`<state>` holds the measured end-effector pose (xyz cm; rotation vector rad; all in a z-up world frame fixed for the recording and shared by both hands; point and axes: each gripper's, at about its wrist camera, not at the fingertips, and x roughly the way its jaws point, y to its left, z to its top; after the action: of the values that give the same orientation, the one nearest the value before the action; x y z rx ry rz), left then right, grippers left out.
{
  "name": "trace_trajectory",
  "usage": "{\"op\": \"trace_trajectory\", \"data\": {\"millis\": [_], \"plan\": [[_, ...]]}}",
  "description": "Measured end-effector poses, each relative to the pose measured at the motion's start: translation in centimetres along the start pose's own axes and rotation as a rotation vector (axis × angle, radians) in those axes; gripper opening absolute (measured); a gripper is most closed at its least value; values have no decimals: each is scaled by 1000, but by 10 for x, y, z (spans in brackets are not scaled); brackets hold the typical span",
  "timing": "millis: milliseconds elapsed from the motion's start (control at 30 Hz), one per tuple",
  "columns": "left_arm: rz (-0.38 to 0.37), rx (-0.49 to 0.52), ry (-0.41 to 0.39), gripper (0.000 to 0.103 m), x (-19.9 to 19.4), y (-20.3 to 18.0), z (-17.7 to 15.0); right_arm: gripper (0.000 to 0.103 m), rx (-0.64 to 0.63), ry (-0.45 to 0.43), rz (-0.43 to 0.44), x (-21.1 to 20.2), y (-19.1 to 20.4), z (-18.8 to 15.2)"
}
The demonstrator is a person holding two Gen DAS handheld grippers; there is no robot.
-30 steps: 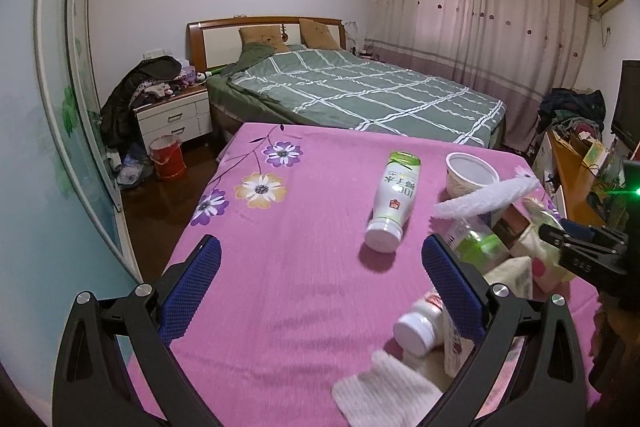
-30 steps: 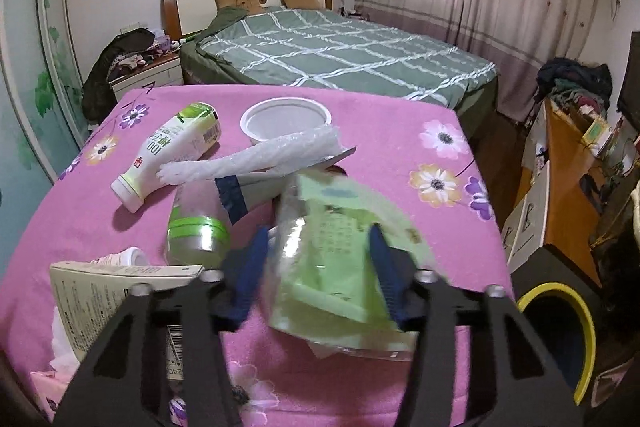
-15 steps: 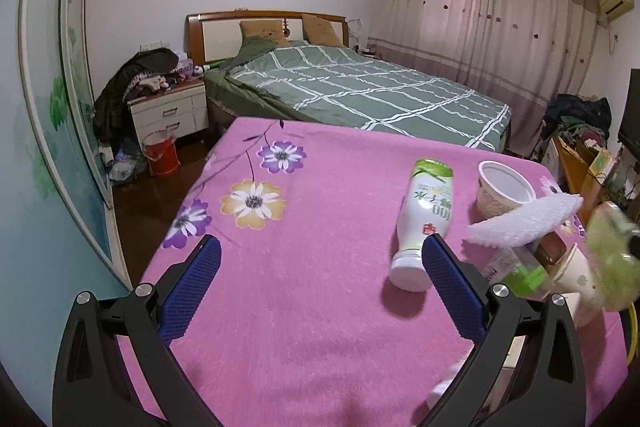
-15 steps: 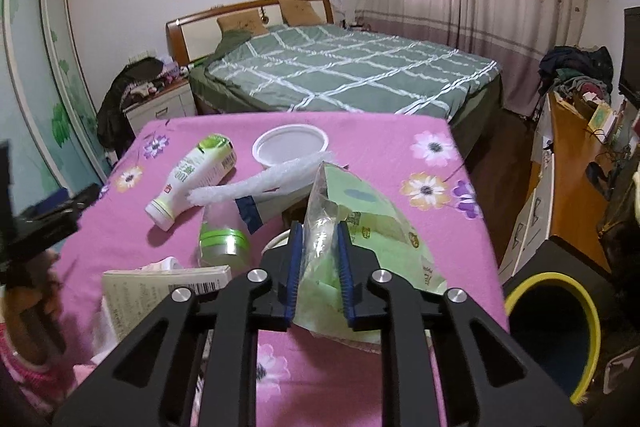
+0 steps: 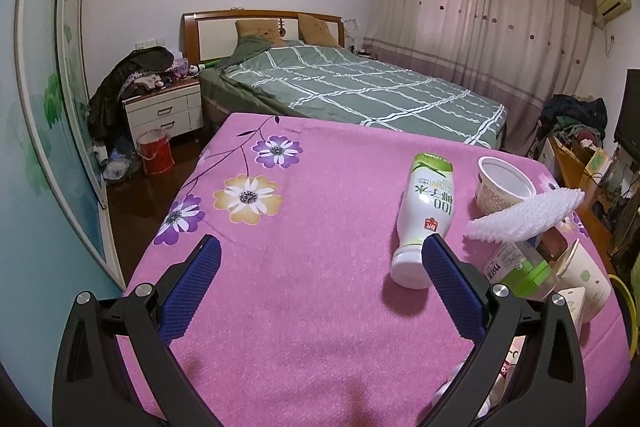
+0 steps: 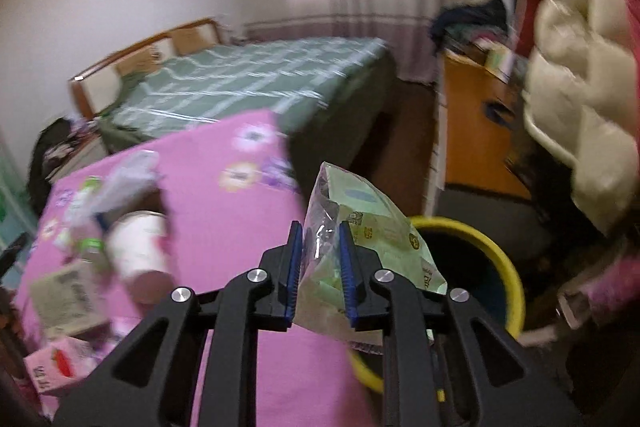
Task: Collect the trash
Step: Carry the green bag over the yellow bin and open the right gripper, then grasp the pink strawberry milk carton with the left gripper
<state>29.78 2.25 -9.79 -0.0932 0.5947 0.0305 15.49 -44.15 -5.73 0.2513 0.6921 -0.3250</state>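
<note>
Green plastic wrapper (image 6: 360,227): clamped between right gripper (image 6: 320,267) pads, above yellow-rimmed bin (image 6: 500,267).
White bottle (image 5: 426,215): reads "100", beside spread, empty left gripper (image 5: 320,279).

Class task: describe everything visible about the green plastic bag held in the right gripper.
The green plastic bag is a crinkled, glossy, partly see-through pouch with pale green printing and small dark logos. The right gripper pinches its lower part between blue pads; its top stands up, tilted. It hangs off the pink table's edge, before the yellow-rimmed bin.

Glossy crinkled plastic bag (image 6: 362,227); matt pink cloth table cover (image 5: 320,299); smooth plastic bottle (image 5: 426,211).
</note>
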Motion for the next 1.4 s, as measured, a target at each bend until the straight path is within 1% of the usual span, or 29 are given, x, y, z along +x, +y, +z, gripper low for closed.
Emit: {"op": "trace_trajectory", "data": {"millis": [67,100,167,200,233,267,367,433,533,633,767,967,1067,1167,1267,1400], "plan": [[5,7,4,99,1,-2,0,20,29,20,-11,10,-14,-6],[5,9,5,99,1,-2,0,23,42,34,-33,18,-24,-8],[9,13,5,99,2,-3,0,30,54,34,-57,24,-34,-9],[11,15,4,99,1,-3,0,40,63,29,-75,28,-39,-9],[13,18,3,99,2,-4,0,47,66,24,-87,30,-42,-9],[14,20,3,99,2,-4,0,47,71,16,-96,32,-43,-7],[19,24,3,99,2,-4,0,47,86,-16,-52,31,-31,-5],[15,21,8,99,2,-5,0,48,77,-56,-22,30,-14,-2],[6,19,6,99,-5,-6,1,48,39,-90,20,32,15,-1],[-8,39,-6,99,-21,-11,0,48,-12,-114,28,35,37,-5],[-30,75,-13,99,-45,-17,-4,48,-50,-131,16,38,48,-11],[-122,115,5,99,-85,-30,-17,49,-34,-136,10,38,47,-15],[-205,160,33,99,-105,-43,-31,49,-32,-129,-1,40,47,-14],[-295,246,64,99,-126,-64,-50,49,-30,-123,-3,41,46,-15],[-388,367,94,99,-147,-90,-75,49,-31,-125,-5,41,47,-16],[-429,477,111,99,-161,-112,-94,50,-35,-125,-10,41,48,-15]]}}
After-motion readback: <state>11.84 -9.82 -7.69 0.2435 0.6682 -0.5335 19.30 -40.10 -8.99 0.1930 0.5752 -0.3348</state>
